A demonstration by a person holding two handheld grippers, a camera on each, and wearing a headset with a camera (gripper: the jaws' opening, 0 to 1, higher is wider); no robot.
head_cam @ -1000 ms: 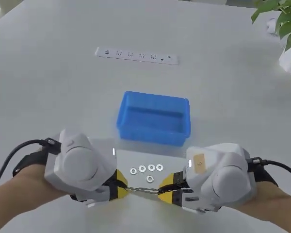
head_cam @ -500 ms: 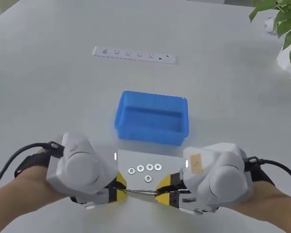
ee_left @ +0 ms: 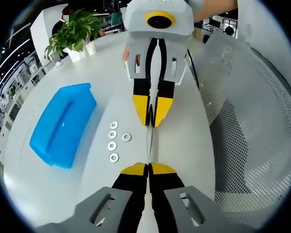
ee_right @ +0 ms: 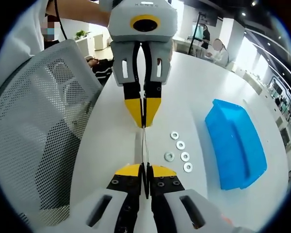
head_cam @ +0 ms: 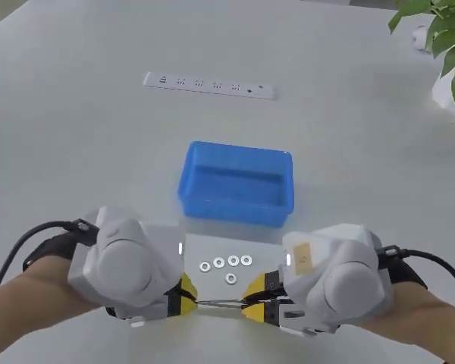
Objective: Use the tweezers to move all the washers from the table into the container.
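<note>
Several small metal washers [head_cam: 226, 265] lie in a short row, with one more below it, on the white table [head_cam: 91, 144] just in front of a blue plastic container [head_cam: 237, 182]. Thin metal tweezers [head_cam: 217, 303] lie level between my two grippers, which face each other tip to tip. My left gripper [head_cam: 186, 294] is shut on one end and my right gripper [head_cam: 250, 305] on the other. In the left gripper view the tweezers [ee_left: 149, 143] run from my left gripper [ee_left: 148, 167] toward the right one, past the washers [ee_left: 113, 141] and the container [ee_left: 63, 124]. In the right gripper view, washers [ee_right: 180, 145] and container [ee_right: 235, 143] sit beside my right gripper [ee_right: 144, 167].
A white power strip [head_cam: 209, 84] lies across the table beyond the container. A green plant [head_cam: 440, 38] stands at the back right corner. A grey mesh chair [ee_left: 242, 121] is close behind the table's near edge.
</note>
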